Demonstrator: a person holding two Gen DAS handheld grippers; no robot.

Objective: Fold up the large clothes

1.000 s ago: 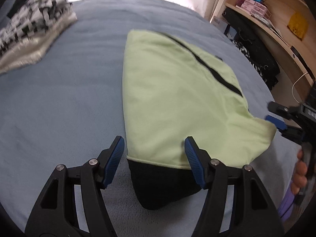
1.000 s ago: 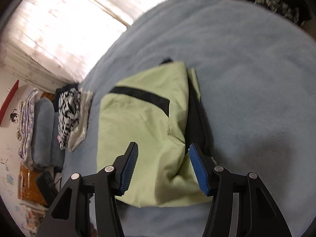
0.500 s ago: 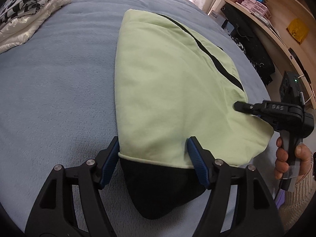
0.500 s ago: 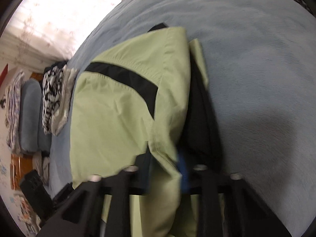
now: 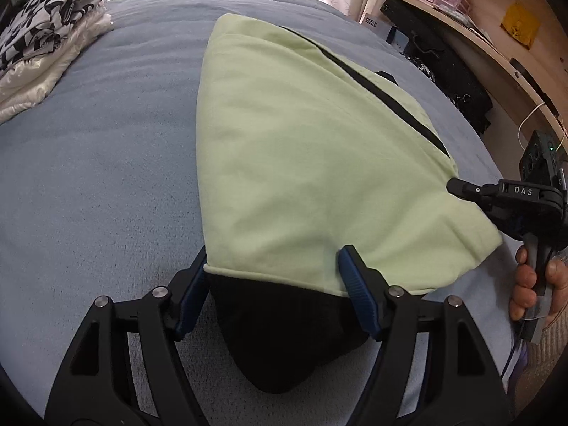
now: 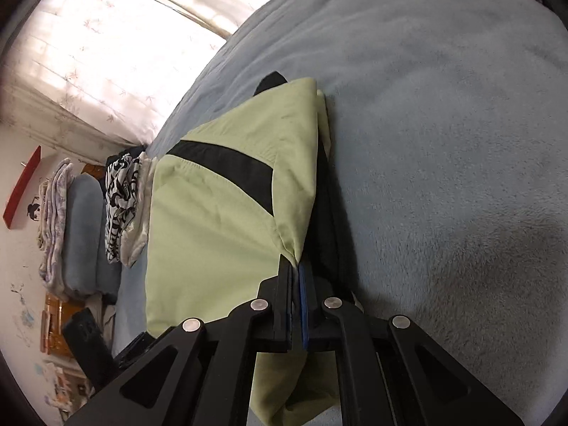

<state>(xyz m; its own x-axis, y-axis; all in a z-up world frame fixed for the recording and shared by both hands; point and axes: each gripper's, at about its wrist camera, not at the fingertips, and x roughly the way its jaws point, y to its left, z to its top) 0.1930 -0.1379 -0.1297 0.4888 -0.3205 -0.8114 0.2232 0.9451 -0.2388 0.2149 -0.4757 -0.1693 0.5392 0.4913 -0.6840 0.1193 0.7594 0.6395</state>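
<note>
1. The green garment (image 5: 301, 163) lies on the blue bed (image 5: 88, 184), already doubled into a narrow, roughly wedge-shaped bundle. As I judge it, the first folds are done and at least one more is left before it is a compact stack.
2. It is pale green fabric with a black diagonal stripe (image 6: 227, 170) across the upper layer. A black lining (image 5: 284, 337) pokes out below the green hem at the near end, and black layers show along the right-hand edge in the right wrist view. The top surface is mostly smooth, with soft creases near the pinched corner.
3. The right gripper (image 6: 296, 277) has its jaws pressed together on a corner of the green layer, which rises to a small peak at the pinch.
4. The left gripper (image 5: 273, 284) stands spread wide, its blue pads (image 5: 353, 291) straddling the near hem; whether they touch the fabric is unclear.
5. Farther out, a folded black-and-white patterned cloth (image 5: 39, 42) sits on the bed well apart from the garment, and wooden shelving (image 5: 497, 46) runs beside the bed.
</note>
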